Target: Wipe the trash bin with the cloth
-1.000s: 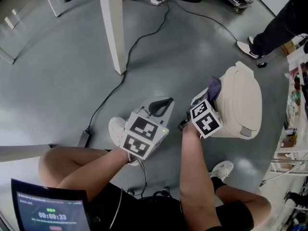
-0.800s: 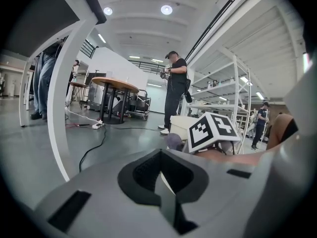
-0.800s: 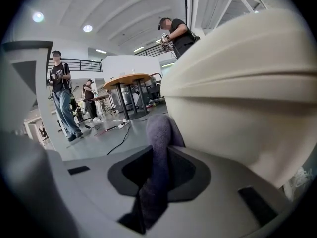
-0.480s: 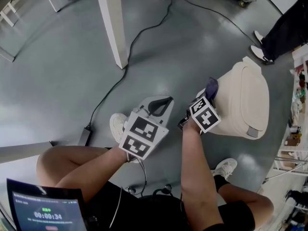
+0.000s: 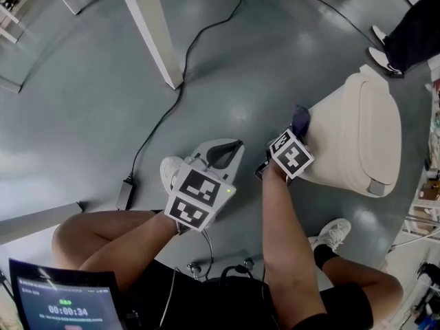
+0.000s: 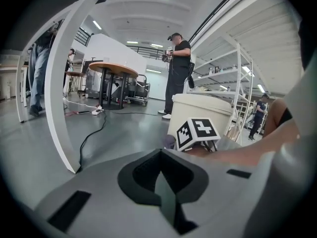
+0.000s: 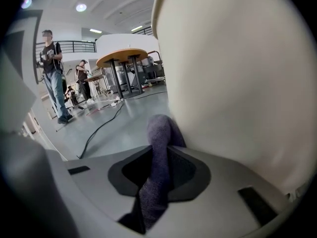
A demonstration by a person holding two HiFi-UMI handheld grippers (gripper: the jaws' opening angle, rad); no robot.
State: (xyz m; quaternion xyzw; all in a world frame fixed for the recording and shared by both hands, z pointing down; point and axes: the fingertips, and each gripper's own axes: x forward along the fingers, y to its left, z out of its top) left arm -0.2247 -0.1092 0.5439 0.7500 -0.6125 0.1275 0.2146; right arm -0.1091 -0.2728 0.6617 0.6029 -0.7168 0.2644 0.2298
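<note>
A cream trash bin (image 5: 357, 139) with a swing lid stands on the grey floor at the right of the head view. My right gripper (image 5: 297, 130) is shut on a purple-grey cloth (image 5: 300, 120) and presses it against the bin's left side. In the right gripper view the cloth (image 7: 159, 148) sticks up from between the shut jaws, right against the bin's wall (image 7: 237, 83). My left gripper (image 5: 227, 153) hangs over the floor left of the bin, shut with nothing in it. The left gripper view shows the bin (image 6: 200, 115) ahead, beyond the right gripper's marker cube (image 6: 197, 132).
A white post (image 5: 151, 29) rises at upper left, with a black cable (image 5: 172, 105) running past it to a power brick (image 5: 125, 193). The person's legs and white shoes (image 5: 168, 172) are near the grippers. Another person's shoe (image 5: 383, 36) is behind the bin. Shelving (image 5: 423, 212) stands at right.
The right gripper and cloth have slid up the bin's left side, away from me. The view has tilted, so the bin sits lower right. The left gripper has hardly moved.
</note>
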